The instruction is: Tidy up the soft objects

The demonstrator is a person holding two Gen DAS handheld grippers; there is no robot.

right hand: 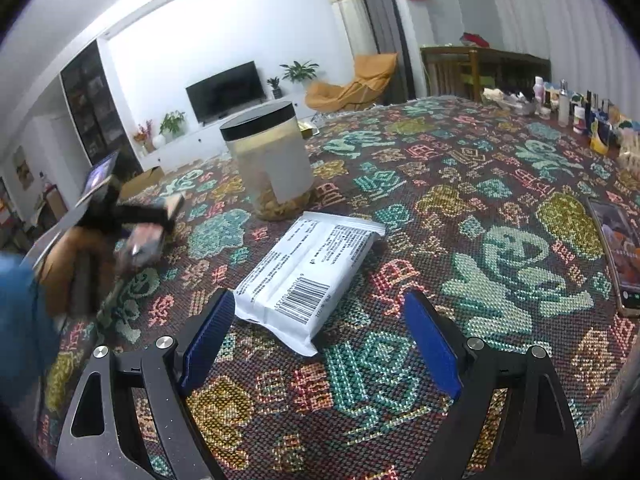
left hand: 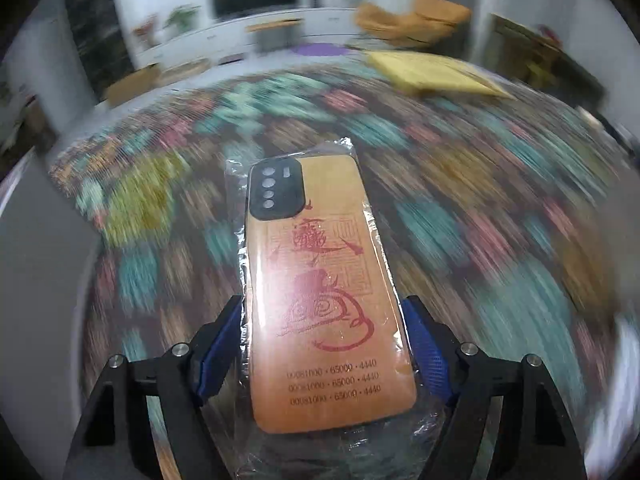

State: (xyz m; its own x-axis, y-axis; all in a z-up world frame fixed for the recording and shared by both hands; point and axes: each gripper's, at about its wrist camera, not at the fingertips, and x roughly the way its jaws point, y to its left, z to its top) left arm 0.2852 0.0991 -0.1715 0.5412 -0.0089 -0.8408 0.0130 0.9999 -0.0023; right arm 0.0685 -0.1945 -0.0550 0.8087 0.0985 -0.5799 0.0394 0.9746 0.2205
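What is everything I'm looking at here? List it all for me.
phone case: one, orange with red print, in clear wrap, between the left gripper's pads
white packet: one, barcode up, on the cloth just ahead of the right gripper
jar: one, clear, black lid, behind the packet
phone: one, at the cloth's right edge
yellow pad: one, far side of the cloth
patterned cloth: one, multicoloured, covers the table
bottles: several, far right corner
left gripper: black, blue pads, shut on the case
right gripper: open, empty
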